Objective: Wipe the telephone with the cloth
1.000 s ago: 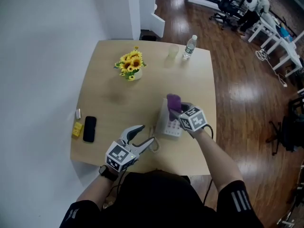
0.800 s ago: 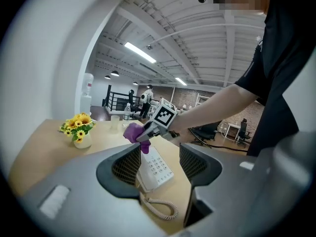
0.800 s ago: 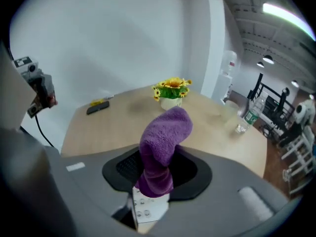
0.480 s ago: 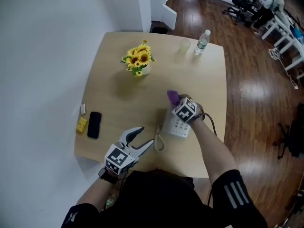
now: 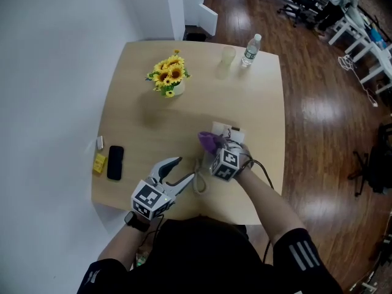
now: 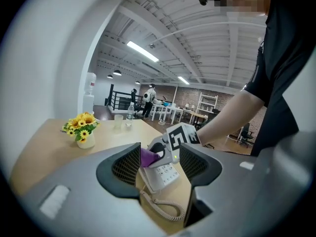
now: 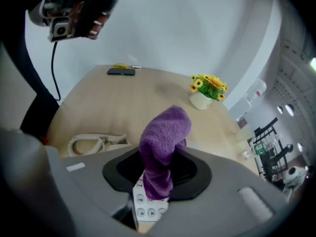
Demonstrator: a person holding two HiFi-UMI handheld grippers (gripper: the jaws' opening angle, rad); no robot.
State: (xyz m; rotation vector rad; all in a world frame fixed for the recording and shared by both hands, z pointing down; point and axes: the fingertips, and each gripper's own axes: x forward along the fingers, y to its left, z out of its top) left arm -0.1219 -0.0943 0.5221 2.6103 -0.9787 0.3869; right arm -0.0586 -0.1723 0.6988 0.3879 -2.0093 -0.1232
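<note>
Wooden table [image 5: 135,133], right gripper [image 7: 157,176] clamping purple cloth [image 7: 165,132] over telephone [image 5: 225,129], left gripper [image 5: 185,169] apart nearby

telephone [image 5: 224,129] largely under the right gripper [image 5: 215,148] and cloth [image 5: 207,140]

No brand or word can be read anywhere. The white plastic telephone [image 7: 148,209], near in the scene, has small dark marks on its keys, possibly digits, one perhaps a 7, too blurred to confirm. The label on the clear plastic water bottle [image 5: 249,49], far right, is illegible.
</note>
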